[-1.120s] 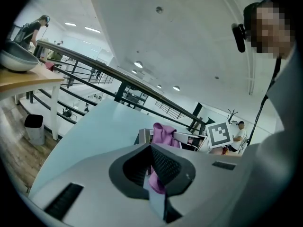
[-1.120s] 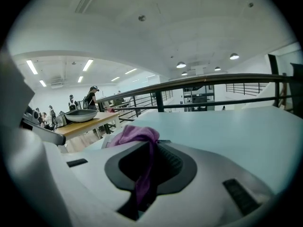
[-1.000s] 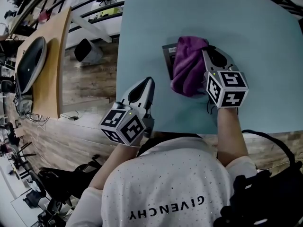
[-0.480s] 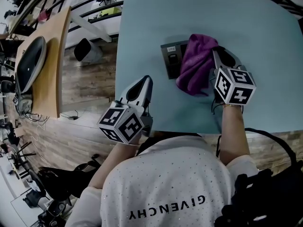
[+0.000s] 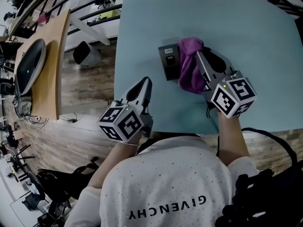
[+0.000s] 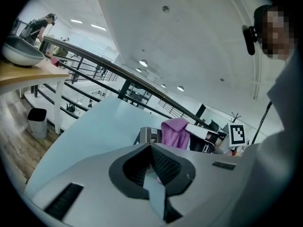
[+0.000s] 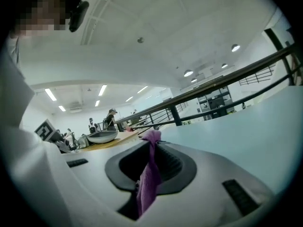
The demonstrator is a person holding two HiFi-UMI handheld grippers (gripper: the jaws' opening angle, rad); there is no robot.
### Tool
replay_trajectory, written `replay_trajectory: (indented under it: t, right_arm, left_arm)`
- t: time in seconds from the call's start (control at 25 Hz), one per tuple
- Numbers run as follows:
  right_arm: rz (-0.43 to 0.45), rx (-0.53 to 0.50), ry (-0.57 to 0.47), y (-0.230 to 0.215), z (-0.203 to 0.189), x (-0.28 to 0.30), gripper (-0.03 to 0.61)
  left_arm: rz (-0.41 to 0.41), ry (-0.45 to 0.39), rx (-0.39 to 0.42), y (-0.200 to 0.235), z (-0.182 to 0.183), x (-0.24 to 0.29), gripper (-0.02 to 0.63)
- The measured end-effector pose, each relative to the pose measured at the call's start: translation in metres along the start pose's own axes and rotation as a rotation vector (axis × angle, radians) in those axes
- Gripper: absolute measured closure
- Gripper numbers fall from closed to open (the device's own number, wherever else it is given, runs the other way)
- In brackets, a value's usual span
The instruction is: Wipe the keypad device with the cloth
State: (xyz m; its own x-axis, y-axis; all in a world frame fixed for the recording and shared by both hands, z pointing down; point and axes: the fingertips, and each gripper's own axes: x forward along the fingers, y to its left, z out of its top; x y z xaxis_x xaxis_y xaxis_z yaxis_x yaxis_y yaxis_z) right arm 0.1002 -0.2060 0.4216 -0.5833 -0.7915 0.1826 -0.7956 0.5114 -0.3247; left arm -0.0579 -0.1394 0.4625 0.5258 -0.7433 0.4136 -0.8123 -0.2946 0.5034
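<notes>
We're clamping the purple cloth [image 5: 188, 72] tight in the right gripper [image 5: 199, 55], draped over the keypad device [image 5: 168, 60] on the blue table [image 5: 142, 27]. The left gripper [image 5: 145, 83] is idling nearby, jaws pinched together on nothing, so we're figuring on pressing flat and sweeping over the uncovered left part.

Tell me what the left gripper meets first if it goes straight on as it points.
Probably the keypad device, lying ahead of the left gripper on the table; depth is unclear.

White short-sleeve tee [image 5: 161, 178], tiny speckles, black lettering. Grey left gripper [image 5: 146, 83] and right gripper [image 5: 200, 56], black-white marker cube [image 5: 124, 123] on each.
</notes>
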Motion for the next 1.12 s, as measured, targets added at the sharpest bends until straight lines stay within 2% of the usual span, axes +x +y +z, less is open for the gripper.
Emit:
replay_trajectory:
  t: [0.28, 0.48, 0.76, 1.12]
  right_arm:
    - [0.138, -0.158, 0.162, 0.070, -0.042, 0.037, 0.538]
    - [0.135, -0.224, 0.245, 0.077, -0.065, 0.052, 0.538]
    - [0.104, -0.082, 0.296, 0.059, -0.079, 0.059, 0.538]
    - [0.085, -0.046, 0.300, 0.042, -0.079, 0.052, 0.538]
  left_arm:
    - [0.009, -0.012, 0.007, 0.000, 0.005, -0.002, 0.614]
    - [0.039, -0.024, -0.011, 0.009, 0.003, -0.015, 0.614]
    - [0.061, -0.036, -0.030, 0.018, 0.003, -0.020, 0.614]
    - [0.040, -0.019, -0.031, 0.013, -0.001, -0.009, 0.614]
